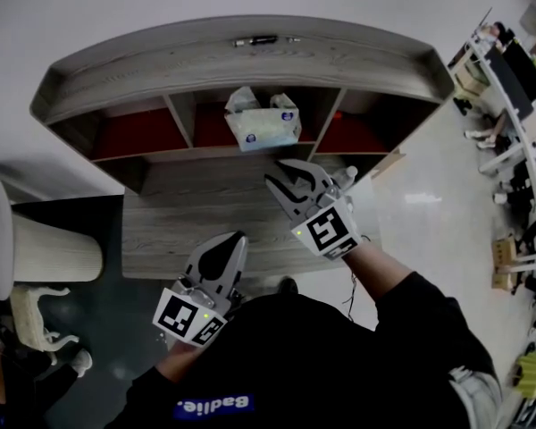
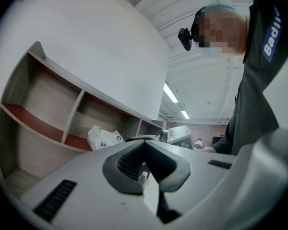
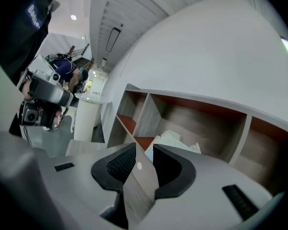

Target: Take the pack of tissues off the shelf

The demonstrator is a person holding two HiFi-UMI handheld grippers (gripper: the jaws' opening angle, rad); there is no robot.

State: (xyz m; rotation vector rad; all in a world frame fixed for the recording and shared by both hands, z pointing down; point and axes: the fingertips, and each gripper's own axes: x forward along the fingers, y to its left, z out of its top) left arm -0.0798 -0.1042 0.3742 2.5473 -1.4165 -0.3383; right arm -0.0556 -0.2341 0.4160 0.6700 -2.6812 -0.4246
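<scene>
A pale blue and white pack of tissues (image 1: 262,119) sits in the middle compartment of the curved wooden shelf (image 1: 250,59), tilted, with a loose tissue sticking up. My right gripper (image 1: 292,176) hovers over the desk just in front of that compartment and points at the pack. Its jaws stand apart with nothing between them. In the right gripper view the pack (image 3: 176,141) shows just beyond the right gripper (image 3: 144,148). My left gripper (image 1: 236,240) hangs back near the desk's front edge, shut and empty. The left gripper view shows the pack (image 2: 103,138) further off.
The two outer compartments with red floors hold nothing. A small clear bottle (image 1: 345,178) stands on the wooden desk (image 1: 179,217) right of my right gripper. A small dark object (image 1: 256,40) lies on the shelf top. A white cylinder (image 1: 54,250) stands at the left.
</scene>
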